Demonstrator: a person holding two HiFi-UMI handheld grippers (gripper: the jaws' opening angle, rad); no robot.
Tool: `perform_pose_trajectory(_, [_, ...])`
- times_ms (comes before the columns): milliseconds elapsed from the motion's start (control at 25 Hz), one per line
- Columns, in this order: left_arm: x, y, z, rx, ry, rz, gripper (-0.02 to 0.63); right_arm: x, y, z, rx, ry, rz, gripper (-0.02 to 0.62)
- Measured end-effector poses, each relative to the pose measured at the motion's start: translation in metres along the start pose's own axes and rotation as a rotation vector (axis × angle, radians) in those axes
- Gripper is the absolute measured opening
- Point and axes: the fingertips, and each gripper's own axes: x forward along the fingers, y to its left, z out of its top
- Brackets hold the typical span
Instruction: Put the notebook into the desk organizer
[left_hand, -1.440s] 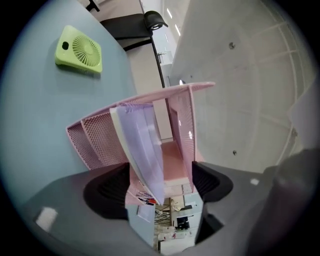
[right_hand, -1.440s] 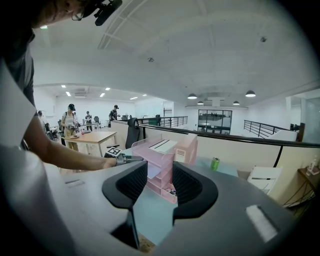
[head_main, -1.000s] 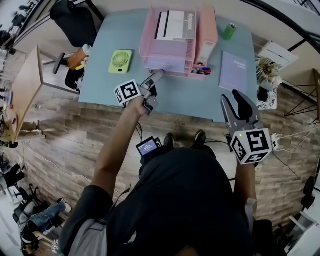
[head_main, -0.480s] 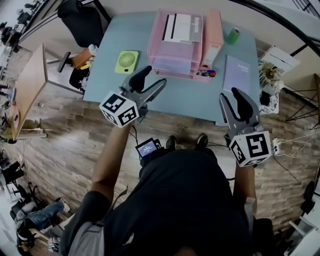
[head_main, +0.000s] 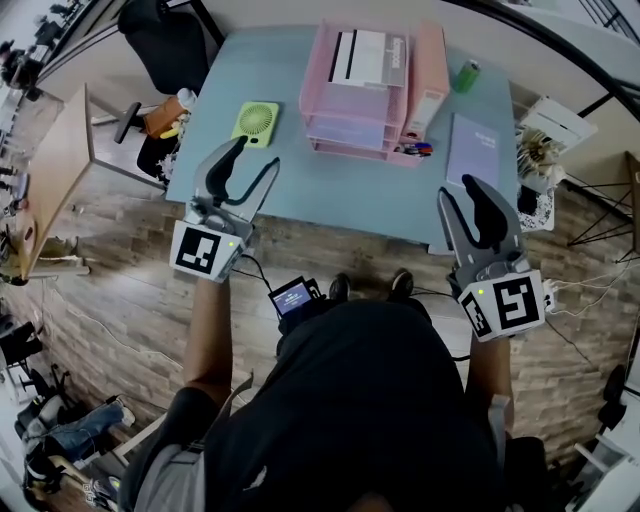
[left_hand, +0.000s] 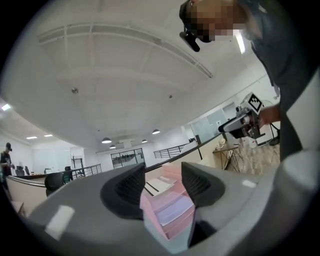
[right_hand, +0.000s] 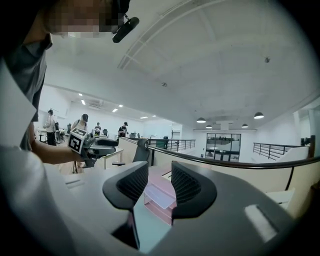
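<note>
- Notebook: lavender cover, lying flat on the desk near its right edge, outside the organizer.
- Organizer: pink, built of stacked trays, at the rear centre of the desk. An upright pink file box stands against its right side. The notebook lies to the right of this box, apart from it.
- Top tray: holds a white and grey booklet.
- Pens: at the organizer's front right corner, between it and the notebook.
- Fan: green, on the desk left of the organizer.
- Can: green, at the rear of the desk, right of the file box.
- Left gripper: seen over the desk's front left corner, tips toward the fan. Its 2 jaws stand partly apart and have just been closing. Nothing is between them; in the left gripper view the organizer shows through the gap, well beyond the pads.
- Right gripper: at the desk's front edge, in front of the notebook and not touching it. Its jaws stand apart and have just been closing slightly. Nothing is held.
</note>
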Motion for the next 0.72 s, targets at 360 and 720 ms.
perform_pose_trajectory(360, [-0.019,0.0,0.003,-0.015,-0.012,0.01,0.275,-0.001,0.005,-0.001,-0.013,0.018,0.001,0.144])
perform_pose_trajectory(720, [-0.015,-0.002,0.002,-0.032,-0.015,-0.002,0.275,-0.002,0.004,-0.004,-0.021,0.034,-0.014,0.144])
